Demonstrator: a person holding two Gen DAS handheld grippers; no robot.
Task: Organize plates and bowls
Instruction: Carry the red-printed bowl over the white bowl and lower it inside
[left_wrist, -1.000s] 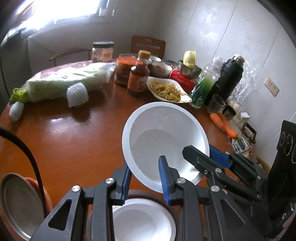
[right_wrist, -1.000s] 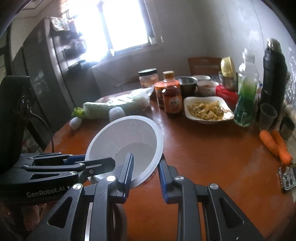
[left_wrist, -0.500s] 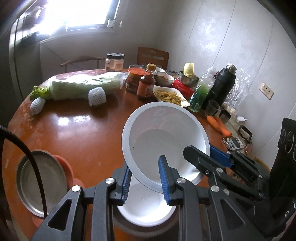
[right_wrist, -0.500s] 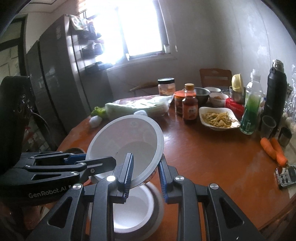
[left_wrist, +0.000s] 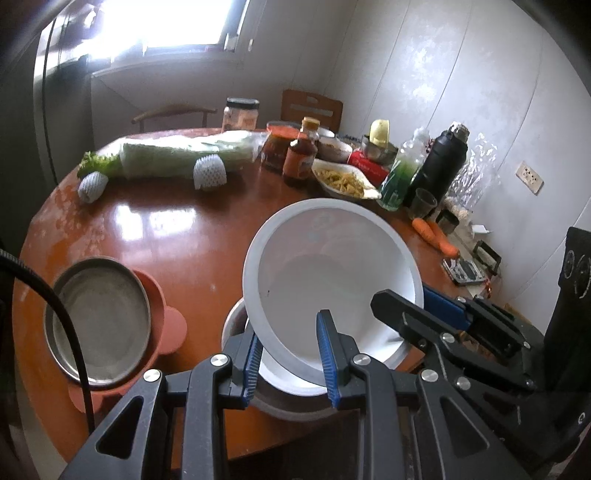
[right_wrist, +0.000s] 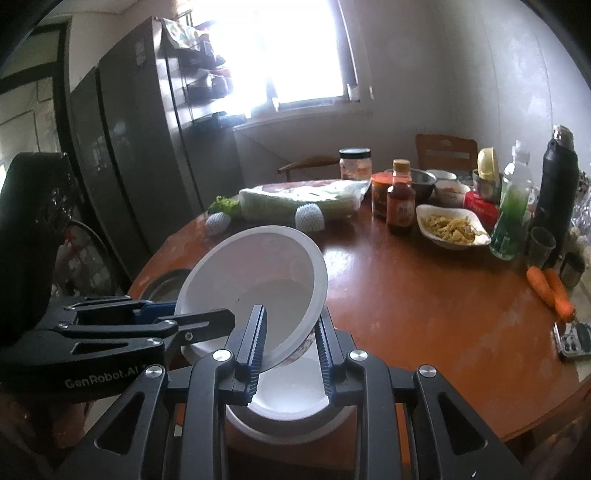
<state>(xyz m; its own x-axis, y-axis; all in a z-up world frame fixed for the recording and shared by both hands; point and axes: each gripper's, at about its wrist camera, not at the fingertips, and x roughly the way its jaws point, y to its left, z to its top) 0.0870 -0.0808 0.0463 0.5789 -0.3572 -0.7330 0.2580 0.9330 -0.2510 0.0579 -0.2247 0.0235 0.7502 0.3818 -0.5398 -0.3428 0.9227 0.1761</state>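
Note:
A large white bowl (left_wrist: 332, 266) (right_wrist: 258, 273) hangs tilted in the air, held by both grippers on its rim. My left gripper (left_wrist: 290, 347) is shut on the bowl's near rim, one finger inside and one outside. My right gripper (right_wrist: 291, 328) is shut on the rim at the bowl's other side and shows in the left wrist view as well (left_wrist: 413, 304). Directly below sits a second white bowl (left_wrist: 295, 391) (right_wrist: 288, 402) on the round wooden table (left_wrist: 166, 240), near its front edge. A steel plate (left_wrist: 99, 317) rests on a terracotta plate (left_wrist: 168, 326) to the left.
At the back lie a wrapped cabbage (left_wrist: 177, 155), jars, a sauce bottle (left_wrist: 300, 158) and a dish of food (left_wrist: 345, 181). A green bottle (left_wrist: 400, 177), black flask (left_wrist: 439, 162), carrots (left_wrist: 436, 236) and a phone (left_wrist: 461, 269) are on the right. A fridge (right_wrist: 122, 147) stands left.
Both grippers have drawn back toward the table's near edge with the bowl held between them. The lower white bowl and the steel plate have come fully into view.

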